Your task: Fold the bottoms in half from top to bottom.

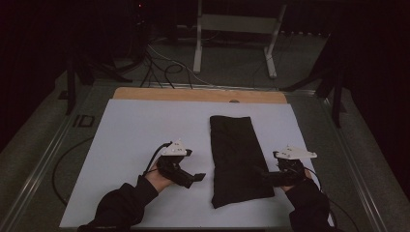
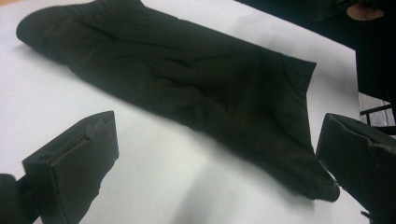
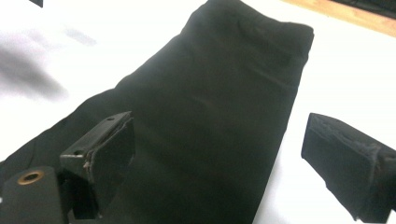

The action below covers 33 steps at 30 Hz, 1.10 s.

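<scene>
A black cloth (image 1: 238,157), folded into a long strip, lies on the white table top (image 1: 135,135), running from near the back toward the front edge. My left gripper (image 1: 196,178) is open just left of the cloth's near half, its jaws pointing at the cloth (image 2: 187,88) with bare table between them. My right gripper (image 1: 261,175) is open at the cloth's right edge near the front. In the right gripper view one jaw is over the cloth (image 3: 210,116) and the other over the white surface.
A wooden strip (image 1: 198,94) borders the table's far edge. Beyond it stand a metal frame (image 1: 237,29) and loose cables (image 1: 164,67) on the floor. Dark stands flank the table at both sides.
</scene>
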Each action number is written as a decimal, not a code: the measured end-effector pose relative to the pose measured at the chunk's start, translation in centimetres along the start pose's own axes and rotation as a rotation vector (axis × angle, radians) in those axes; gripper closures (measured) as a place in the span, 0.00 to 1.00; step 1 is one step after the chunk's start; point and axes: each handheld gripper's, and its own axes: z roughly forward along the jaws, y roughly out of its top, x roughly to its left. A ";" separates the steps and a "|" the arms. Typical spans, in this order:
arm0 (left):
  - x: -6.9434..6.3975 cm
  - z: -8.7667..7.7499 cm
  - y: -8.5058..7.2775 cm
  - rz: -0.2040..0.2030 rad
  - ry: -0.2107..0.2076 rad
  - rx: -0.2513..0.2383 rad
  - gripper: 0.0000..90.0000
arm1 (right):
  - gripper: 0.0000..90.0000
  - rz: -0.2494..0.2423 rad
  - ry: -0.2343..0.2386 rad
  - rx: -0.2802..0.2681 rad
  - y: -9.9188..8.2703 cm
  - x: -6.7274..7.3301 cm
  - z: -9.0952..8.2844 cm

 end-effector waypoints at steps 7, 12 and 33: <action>0.6 -0.2 1.5 -0.006 0.016 -0.010 0.00 | 0.11 -0.043 -0.003 -0.013 2.1 -0.5 0.7; 1.0 -0.3 2.2 -0.016 0.027 -0.017 0.00 | 0.11 -0.048 -0.005 -0.033 3.3 -1.1 1.1; 4.3 1.8 3.1 -0.059 0.090 0.046 0.00 | 0.11 -0.049 -0.014 -0.011 5.7 -3.7 5.8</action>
